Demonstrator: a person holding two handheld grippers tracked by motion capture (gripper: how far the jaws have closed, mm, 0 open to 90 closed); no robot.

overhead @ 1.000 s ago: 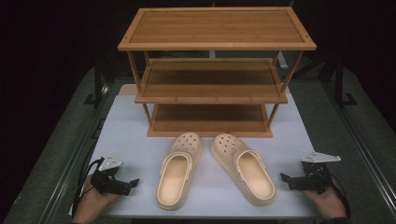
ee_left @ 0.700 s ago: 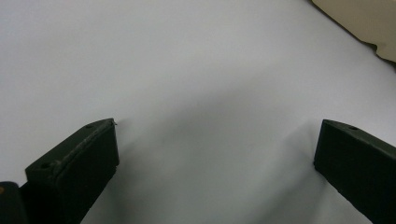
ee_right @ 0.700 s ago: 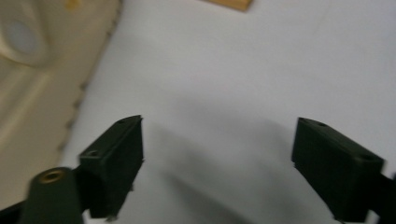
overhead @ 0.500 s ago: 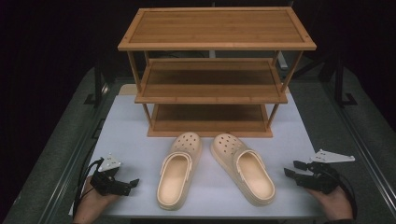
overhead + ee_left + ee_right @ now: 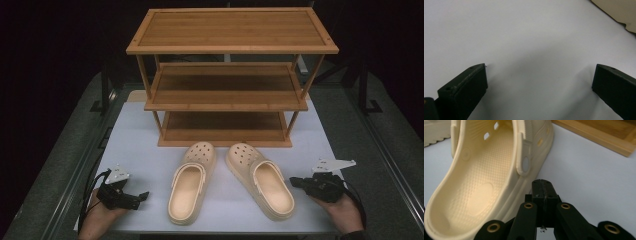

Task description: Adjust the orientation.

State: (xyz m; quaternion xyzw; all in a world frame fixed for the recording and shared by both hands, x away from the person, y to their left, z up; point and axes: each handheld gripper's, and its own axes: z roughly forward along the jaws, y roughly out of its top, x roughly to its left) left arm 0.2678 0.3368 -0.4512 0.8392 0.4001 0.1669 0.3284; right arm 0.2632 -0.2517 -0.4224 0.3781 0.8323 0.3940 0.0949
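A three-tier bamboo shelf rack [image 5: 227, 75] stands at the far middle of the white surface [image 5: 135, 145], all three shelves bare. Just in front of it lie two cream clogs, toes toward the rack: the left clog [image 5: 190, 182] straight, the right clog [image 5: 260, 180] angled outward. A dark grey mat [image 5: 60, 165] borders the surface on both sides.

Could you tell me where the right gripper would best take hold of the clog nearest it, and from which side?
Probably the outer side wall of the right clog, near its strap rivet. The right gripper lies beside that wall, jaws pressed together, so it must open first. The thin upright wall with the open foot cavity behind it suits one jaw inside, one outside.
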